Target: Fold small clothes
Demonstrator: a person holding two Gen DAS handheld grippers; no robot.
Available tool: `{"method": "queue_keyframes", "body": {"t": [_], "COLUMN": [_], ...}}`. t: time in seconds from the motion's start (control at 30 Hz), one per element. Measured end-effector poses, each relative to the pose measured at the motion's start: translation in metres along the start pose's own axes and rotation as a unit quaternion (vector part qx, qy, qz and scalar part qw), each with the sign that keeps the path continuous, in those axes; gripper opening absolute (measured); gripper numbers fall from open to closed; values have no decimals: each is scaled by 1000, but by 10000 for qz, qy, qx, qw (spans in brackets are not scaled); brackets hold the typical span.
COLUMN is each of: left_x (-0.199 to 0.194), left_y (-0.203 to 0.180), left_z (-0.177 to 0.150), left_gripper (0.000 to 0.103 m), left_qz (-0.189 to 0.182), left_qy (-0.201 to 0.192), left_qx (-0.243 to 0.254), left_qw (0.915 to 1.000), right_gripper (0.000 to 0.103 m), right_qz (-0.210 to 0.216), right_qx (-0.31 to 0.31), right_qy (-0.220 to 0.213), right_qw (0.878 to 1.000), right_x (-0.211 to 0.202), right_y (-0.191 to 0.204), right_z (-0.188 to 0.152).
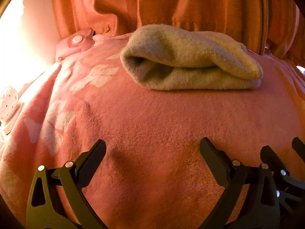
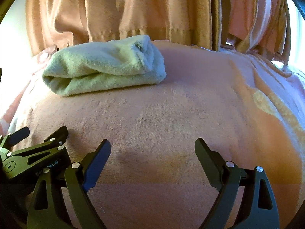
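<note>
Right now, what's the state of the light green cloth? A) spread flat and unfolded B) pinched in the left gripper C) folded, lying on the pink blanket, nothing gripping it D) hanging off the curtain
C: the light green cloth lies as a folded bundle on the pink blanket, while the left gripper and right gripper are both open and short of it.

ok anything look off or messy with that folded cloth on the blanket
Nothing stands out. The cloth lies folded in a compact bundle on the pink blanket, near the curtain, with no loose ends trailing. Both the left gripper and right gripper have their jaws open and hold nothing, short of the cloth.
</note>
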State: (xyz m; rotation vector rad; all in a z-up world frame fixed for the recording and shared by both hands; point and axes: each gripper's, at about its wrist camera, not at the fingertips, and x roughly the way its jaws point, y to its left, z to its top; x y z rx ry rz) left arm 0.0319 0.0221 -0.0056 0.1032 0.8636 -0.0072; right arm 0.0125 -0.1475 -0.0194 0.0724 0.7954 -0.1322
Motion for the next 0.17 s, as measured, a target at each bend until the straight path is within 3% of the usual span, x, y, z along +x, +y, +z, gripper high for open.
{"method": "queue_keyframes", "body": {"t": [0.17], "left_x": [-2], "left_y": [-1], "left_z": [-1], "left_gripper": [92], "left_qz": [11], "left_qy": [-28], "left_qx": [67], "left_qw": [10000], "right_gripper": [87], "right_qz": [-52], "right_qx": [115], "right_qy": [147], "right_qw": [9998], "right_x": [1], "right_y": [-1], "right_z": [-1]}}
